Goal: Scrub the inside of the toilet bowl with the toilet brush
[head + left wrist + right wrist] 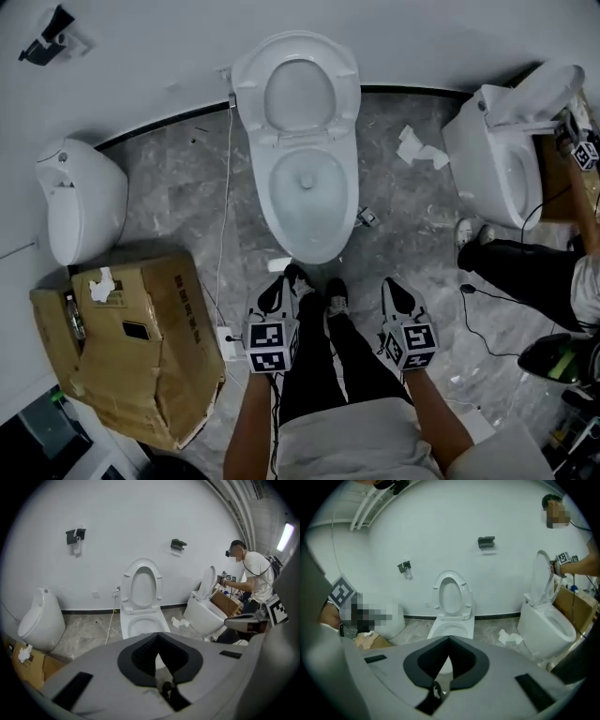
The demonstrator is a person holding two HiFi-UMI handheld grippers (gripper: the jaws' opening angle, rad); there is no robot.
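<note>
- Seen from the head, the toilet [305,178] stands against the wall with its seat up and its bowl open. The wearer's shoes [336,298] are just short of its front rim.
- The left gripper [279,289] and right gripper [396,291] hang side by side, one on either side of the wearer's legs, and both point at the bowl.
- Each gripper's own view shows its jaws closed tip to tip with nothing between them. The toilet sits centred beyond the tips.
- Only the head view takes in the whole crumpled box [141,347], on the floor just left of the left gripper. A urinal [80,202] stands beyond it.
- Only the gripper views show the wall higher up, with a left fitting [75,537] and a right fitting [178,544] above the toilet.
- They also show another person [255,573] upright at a second toilet [206,613] to the right. In the right gripper view, that person's hand is up by its raised lid.
- On the floor, crumpled paper [417,150] lies between the two toilets.
- A cable [225,216] runs down from the wall along the toilet's left side, between the bowl and the box.
</note>
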